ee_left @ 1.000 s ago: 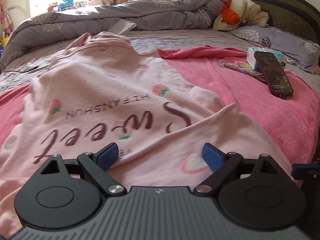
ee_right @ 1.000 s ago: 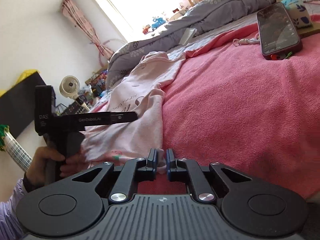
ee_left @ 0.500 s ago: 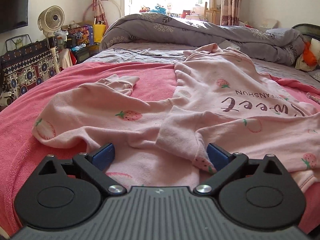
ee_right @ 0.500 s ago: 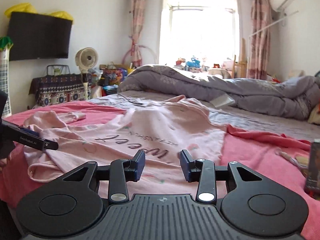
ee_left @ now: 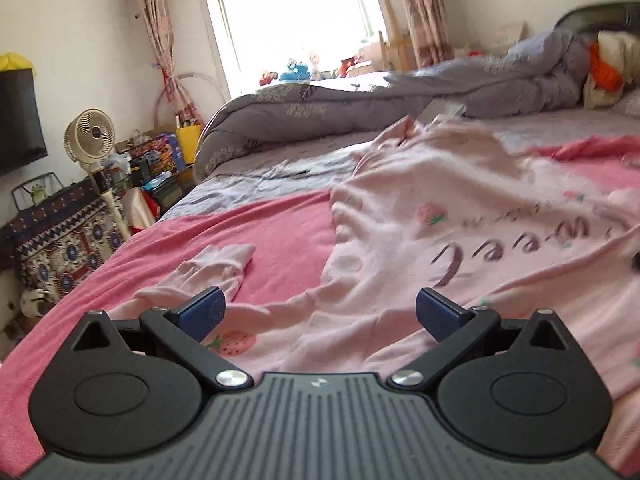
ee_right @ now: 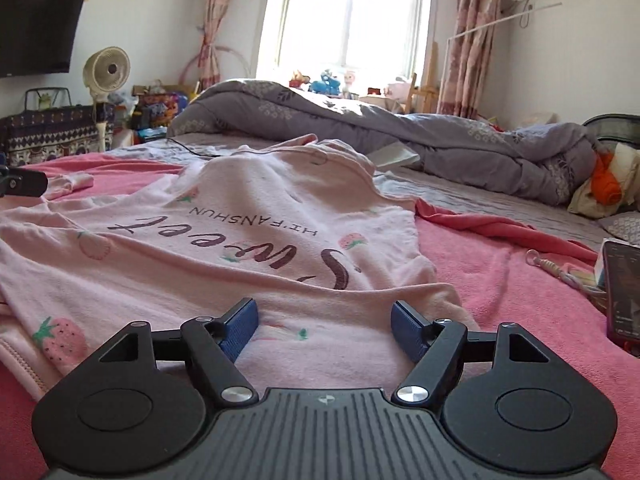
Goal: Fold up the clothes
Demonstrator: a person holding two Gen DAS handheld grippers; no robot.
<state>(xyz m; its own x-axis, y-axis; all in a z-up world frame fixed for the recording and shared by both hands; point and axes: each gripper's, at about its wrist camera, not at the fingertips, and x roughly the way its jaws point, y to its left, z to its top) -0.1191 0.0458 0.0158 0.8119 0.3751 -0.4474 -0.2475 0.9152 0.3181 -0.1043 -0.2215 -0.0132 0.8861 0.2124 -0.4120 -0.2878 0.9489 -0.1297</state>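
A pale pink top [ee_left: 460,216] with strawberry prints and the word "Sweet" lies spread on the pink blanket [ee_left: 280,228]; it also shows in the right wrist view [ee_right: 240,236]. One sleeve [ee_left: 212,268] lies out to the left. My left gripper [ee_left: 320,312] is open and empty, just above the sleeve and lower hem. My right gripper [ee_right: 324,326] is open and empty over the near right edge of the top. A part of the left gripper [ee_right: 22,182] shows at the left edge of the right wrist view.
A grey duvet [ee_right: 400,136] is bunched across the far side of the bed. A phone [ee_right: 624,288] and a beaded cord [ee_right: 556,270] lie on the blanket at right. A fan [ee_left: 94,140] and cluttered boxes stand beside the bed at left.
My right gripper has opened wide, letting go of the top's edge it pinched a second ago. My left gripper stayed open and has swung left over the sleeve.
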